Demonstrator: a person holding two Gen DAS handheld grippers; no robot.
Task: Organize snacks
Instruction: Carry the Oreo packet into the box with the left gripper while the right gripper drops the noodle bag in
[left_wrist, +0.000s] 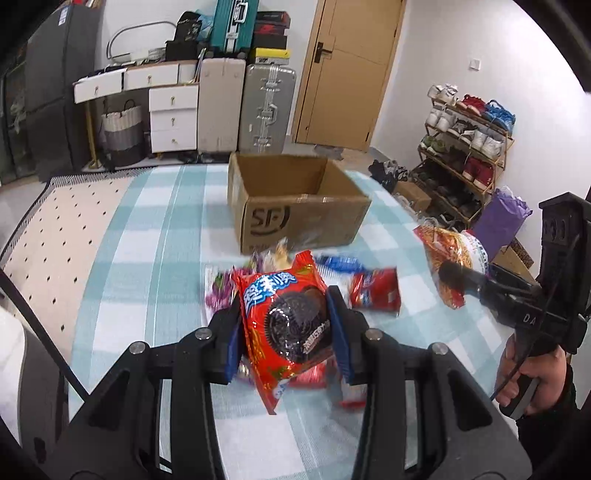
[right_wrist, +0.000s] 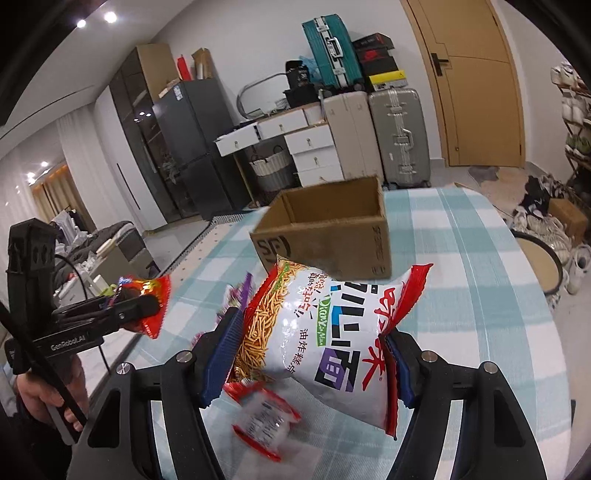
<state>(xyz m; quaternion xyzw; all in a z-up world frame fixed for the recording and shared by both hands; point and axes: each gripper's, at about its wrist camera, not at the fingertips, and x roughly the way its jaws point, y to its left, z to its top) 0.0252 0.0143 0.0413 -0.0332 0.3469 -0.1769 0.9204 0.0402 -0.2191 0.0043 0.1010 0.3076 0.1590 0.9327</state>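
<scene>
Heap of small wrapped snacks (left_wrist: 332, 273) on the table is motion-blurred; colours read (purple, blue, red, white) but no labels or count, and the near part is hidden behind the left gripper (left_wrist: 286, 328). That gripper is clamped on a glossy red cookie packet (left_wrist: 286, 321), blue ribbed pads pressing both edges, packet lifted above the checked tablecloth (left_wrist: 155, 229); its lower corner hangs below the jaws. Right gripper (right_wrist: 314, 350) is closed on a puffy white-and-red noodle-snack bag (right_wrist: 325, 332), crinkled foil, serrated seams; the bag's far end overlaps the cardboard box (right_wrist: 332, 225). Box is plain corrugated brown, open-topped, printed logo on one side, standing on the cloth just beyond the heap. One blurred red-and-white sachet (right_wrist: 264, 417) shows under the bag. A hand (left_wrist: 532, 373) grips the right handle, cut off at frame edge.
</scene>
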